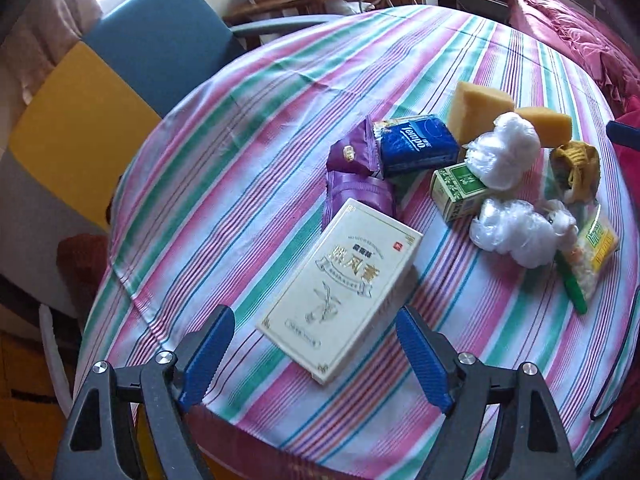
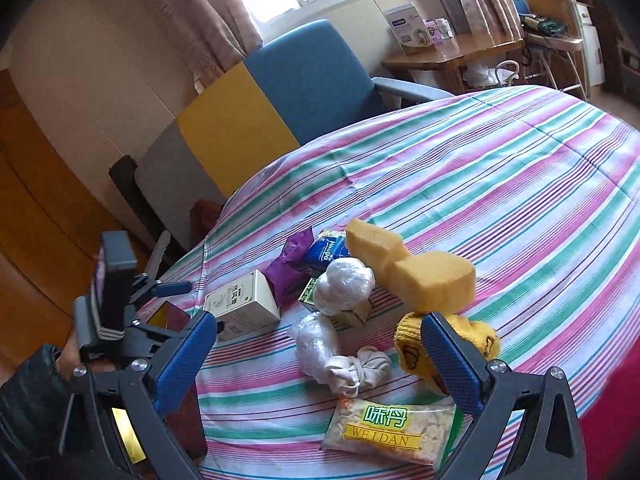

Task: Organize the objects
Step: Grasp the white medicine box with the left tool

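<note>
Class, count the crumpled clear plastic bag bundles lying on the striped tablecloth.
2. One plastic bundle rests against the green box, beside the yellow sponge. The other bundle lies nearer the snack packet. More may be hidden.

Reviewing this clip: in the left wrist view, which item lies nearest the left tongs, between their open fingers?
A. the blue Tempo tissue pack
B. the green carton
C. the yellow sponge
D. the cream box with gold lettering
D. The cream box lies flat on the striped cloth directly ahead of the open left tongs, while the Tempo pack, yellow sponge and green carton sit farther back.
</note>
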`<state>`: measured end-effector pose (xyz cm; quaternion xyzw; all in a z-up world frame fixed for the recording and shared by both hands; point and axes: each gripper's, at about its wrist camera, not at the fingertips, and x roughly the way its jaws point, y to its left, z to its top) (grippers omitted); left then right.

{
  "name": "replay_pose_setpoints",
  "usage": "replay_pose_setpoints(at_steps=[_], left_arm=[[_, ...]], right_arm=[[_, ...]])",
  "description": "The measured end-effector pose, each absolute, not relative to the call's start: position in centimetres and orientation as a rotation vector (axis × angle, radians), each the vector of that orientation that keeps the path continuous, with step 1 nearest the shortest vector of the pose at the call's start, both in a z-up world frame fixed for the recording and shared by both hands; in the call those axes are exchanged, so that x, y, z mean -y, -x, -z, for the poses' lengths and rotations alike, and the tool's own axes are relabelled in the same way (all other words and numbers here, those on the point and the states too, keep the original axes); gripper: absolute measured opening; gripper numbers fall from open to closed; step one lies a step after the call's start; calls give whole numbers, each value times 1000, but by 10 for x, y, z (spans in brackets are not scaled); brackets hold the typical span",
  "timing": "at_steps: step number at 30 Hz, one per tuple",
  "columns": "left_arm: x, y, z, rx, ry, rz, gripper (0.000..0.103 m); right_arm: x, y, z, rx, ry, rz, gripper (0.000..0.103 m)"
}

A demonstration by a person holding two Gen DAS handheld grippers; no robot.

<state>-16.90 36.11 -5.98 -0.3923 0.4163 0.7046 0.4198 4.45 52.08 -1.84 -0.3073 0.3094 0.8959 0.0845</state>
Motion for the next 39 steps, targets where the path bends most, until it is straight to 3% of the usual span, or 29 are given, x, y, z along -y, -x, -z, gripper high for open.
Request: replay_pose_setpoints(at_steps=[6, 7, 13, 19, 24, 25, 26, 27, 31, 33, 34, 39], left_arm=[[-379, 177, 77, -1066, 1010, -1706, 84], [-380, 178, 80, -1047, 1030, -1702, 76], [-365, 163, 73, -900, 1042, -1784, 58], [-347, 141, 67, -778, 1104, -1789, 55], [-345, 133, 62, -719, 1173, -1809, 57], [-346, 130, 61, -729, 1160, -1820, 65], [-347, 129, 60, -727, 1160, -1806, 81], [-349, 128, 60, -720, 1161, -1796, 85], [-361, 123, 59, -773, 1107, -1827, 85], [-365, 127, 66, -788, 1118, -1827, 72], [-366, 128, 70, -787, 1135, -1824, 53], [-345, 110, 62, -701, 1106, -1865, 52]], right_arm=[[-521, -42, 20, -937, 937, -2675, 103], [-521, -42, 20, -938, 938, -2675, 103], [-524, -44, 21, -957, 931, -2663, 103], [-524, -45, 21, -941, 932, -2653, 103], [-524, -45, 20, -925, 933, -2641, 103], [-524, -45, 20, -923, 933, -2641, 103], [-524, -46, 20, -923, 932, -2640, 103], [-525, -46, 20, -925, 930, -2637, 103], [-526, -47, 20, -938, 929, -2632, 103], [-527, -47, 20, -937, 929, -2633, 103], [-527, -48, 20, -937, 928, -2631, 103], [-528, -48, 22, -946, 932, -2626, 103]])
